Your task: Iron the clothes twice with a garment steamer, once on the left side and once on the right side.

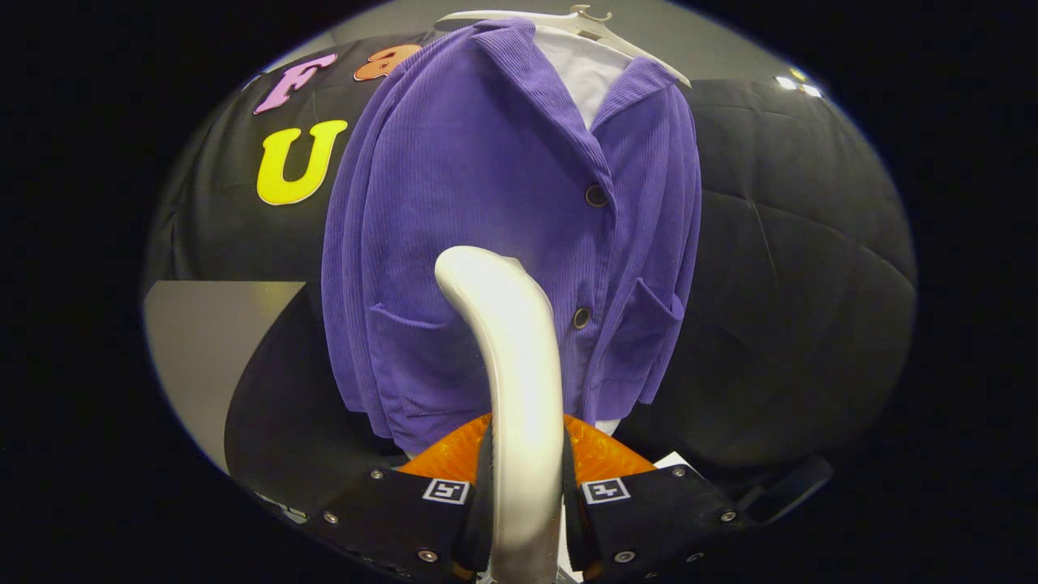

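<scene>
Gripper (525,499) is clamped on the steamer (511,381), both fingers pressing its pale handle, head curving up against the lower front of the purple jacket (486,203). The jacket hangs on a hanger (568,23), white shirt (585,69) inside.

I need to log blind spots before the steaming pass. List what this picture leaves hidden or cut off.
- Steamer, gripper view: its head faces away, so the steam face and any contact with the purple jacket can't be told.
- Hand-held gripper: fingers press the steamer handle, whose lower end runs out of view.
- Jacket's lower middle: covered by the steamer.
- Hanger: its top is cut off.
</scene>
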Tool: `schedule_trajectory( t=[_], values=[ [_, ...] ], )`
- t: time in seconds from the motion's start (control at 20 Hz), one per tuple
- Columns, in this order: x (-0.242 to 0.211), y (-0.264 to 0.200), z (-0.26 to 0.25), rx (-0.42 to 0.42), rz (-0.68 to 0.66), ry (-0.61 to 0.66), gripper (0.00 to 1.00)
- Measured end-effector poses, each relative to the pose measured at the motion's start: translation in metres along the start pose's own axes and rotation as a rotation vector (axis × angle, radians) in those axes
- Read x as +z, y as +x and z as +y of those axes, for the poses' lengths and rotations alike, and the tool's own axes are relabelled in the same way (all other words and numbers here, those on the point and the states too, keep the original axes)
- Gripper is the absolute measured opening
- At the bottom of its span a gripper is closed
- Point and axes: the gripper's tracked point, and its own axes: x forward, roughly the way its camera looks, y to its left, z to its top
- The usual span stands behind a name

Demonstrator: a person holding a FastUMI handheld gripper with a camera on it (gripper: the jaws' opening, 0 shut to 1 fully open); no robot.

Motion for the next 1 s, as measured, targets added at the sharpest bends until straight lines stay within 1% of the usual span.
schedule_trajectory(
  t=[0.05,0.3,0.5,0.6,0.75,0.9,1.0],
  values=[
    [-0.004,-0.003,0.001,0.001,0.011,-0.005,0.36],
    [-0.034,0.012,-0.003,0.010,0.073,-0.008,0.36],
    [-0.073,0.024,-0.002,0.027,0.159,-0.020,0.36],
    [-0.095,0.018,0.001,0.045,0.195,-0.022,0.36],
    [-0.108,0.008,-0.007,0.051,0.213,0.001,0.36],
    [-0.113,-0.006,-0.022,0.055,0.212,0.009,0.36],
    [-0.108,-0.020,-0.032,0.065,0.172,0.007,0.36]
  ],
)
